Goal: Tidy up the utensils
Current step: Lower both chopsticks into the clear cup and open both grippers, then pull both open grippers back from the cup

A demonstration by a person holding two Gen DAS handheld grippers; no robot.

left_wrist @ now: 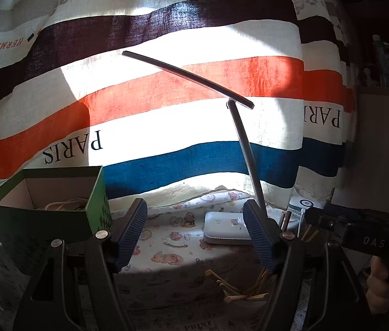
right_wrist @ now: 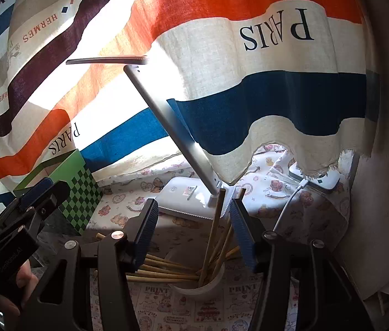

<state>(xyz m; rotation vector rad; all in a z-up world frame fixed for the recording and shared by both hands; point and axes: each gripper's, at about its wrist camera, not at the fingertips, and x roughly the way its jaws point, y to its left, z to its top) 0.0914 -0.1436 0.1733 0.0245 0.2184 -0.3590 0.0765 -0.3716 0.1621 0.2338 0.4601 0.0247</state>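
My right claw [right_wrist: 194, 234] is released above the cup [right_wrist: 204, 289]; my left claw [left_wrist: 197, 237] is also released, empty. The box [right_wrist: 84, 190] crowds the left, the lamp [right_wrist: 172, 127] stands behind, curtain [right_wrist: 277, 96] close. Pale wooden chopsticks [right_wrist: 213, 234] stand tilted in the cup; others [right_wrist: 164, 271] lie flat on the surface [right_wrist: 249, 303], pointing left.

**Hidden and cut off around the cup**

Cup [right_wrist: 202, 289]: lower wall lost in shadow; in left view its rim is barely traceable. Chopsticks [right_wrist: 167, 271] left of cup run behind a gripper finger. Green box [left_wrist: 48, 215] contents beyond cup unclear.
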